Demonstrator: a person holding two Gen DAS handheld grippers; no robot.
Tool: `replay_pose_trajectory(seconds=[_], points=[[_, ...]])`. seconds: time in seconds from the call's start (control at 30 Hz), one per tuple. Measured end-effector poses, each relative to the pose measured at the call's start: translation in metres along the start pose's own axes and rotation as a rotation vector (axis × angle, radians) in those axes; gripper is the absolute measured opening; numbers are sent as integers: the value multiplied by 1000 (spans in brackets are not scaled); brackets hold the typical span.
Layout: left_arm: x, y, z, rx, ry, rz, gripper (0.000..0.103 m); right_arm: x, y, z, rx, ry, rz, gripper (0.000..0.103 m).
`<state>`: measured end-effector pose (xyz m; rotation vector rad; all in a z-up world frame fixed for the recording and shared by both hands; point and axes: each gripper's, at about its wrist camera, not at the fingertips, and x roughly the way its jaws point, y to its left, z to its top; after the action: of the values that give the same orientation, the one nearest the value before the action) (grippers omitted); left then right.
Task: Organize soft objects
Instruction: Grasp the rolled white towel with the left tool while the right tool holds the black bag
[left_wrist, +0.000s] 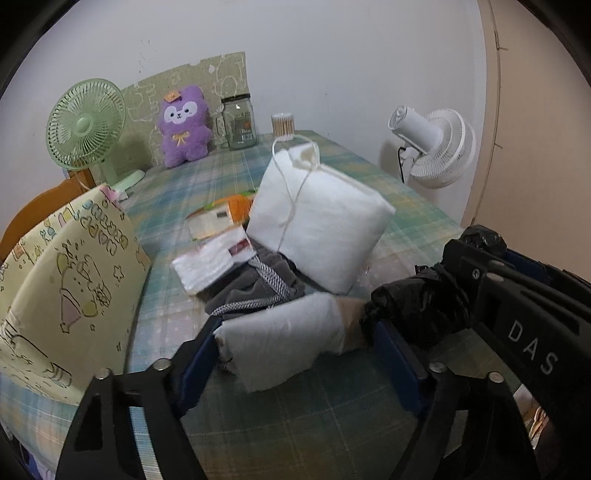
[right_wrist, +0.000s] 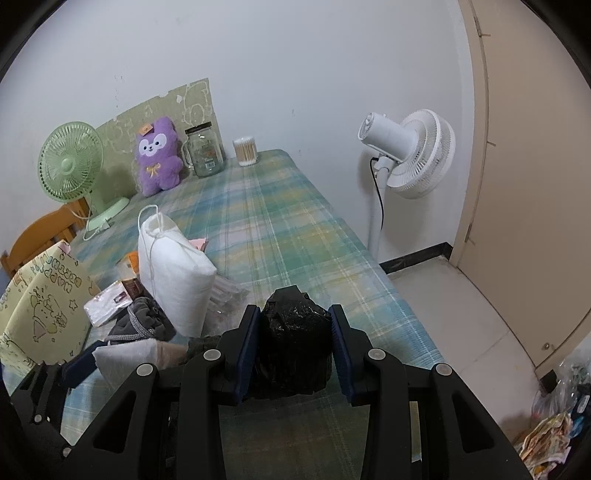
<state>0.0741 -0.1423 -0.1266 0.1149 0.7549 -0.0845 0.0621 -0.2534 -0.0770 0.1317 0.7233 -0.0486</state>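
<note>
My left gripper (left_wrist: 299, 350) is low over the plaid table (right_wrist: 295, 221). A white cloth roll (left_wrist: 280, 339) with a tan end lies crosswise between its blue pads, and both of its ends reach them. My right gripper (right_wrist: 295, 332) is shut on a crumpled black plastic bag (right_wrist: 295, 343), just right of the roll. Behind them stands a white drawstring bag (left_wrist: 317, 218), leaning over a grey drawstring pouch (left_wrist: 258, 284) and a white tissue pack (left_wrist: 210, 262). A purple plush (left_wrist: 184, 125) sits against the back wall.
A yellow printed cushion (left_wrist: 66, 295) stands at the left edge before a wooden chair (right_wrist: 40, 236). A green desk fan (left_wrist: 85, 125), a glass jar (left_wrist: 240, 122) and a tub of cotton swabs (left_wrist: 283, 125) line the back. A white standing fan (right_wrist: 410, 151) stands on the floor off the table's right edge.
</note>
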Motion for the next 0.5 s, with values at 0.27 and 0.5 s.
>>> replay_pose_trajectory(seconds=[0.27, 0.5], points=[[-6, 8, -1, -19, -24, 6, 55, 6, 7, -1, -17, 18, -1, 40], [-11, 13, 2, -34, -25, -28, 31, 0, 18, -1, -35, 16, 1, 40]])
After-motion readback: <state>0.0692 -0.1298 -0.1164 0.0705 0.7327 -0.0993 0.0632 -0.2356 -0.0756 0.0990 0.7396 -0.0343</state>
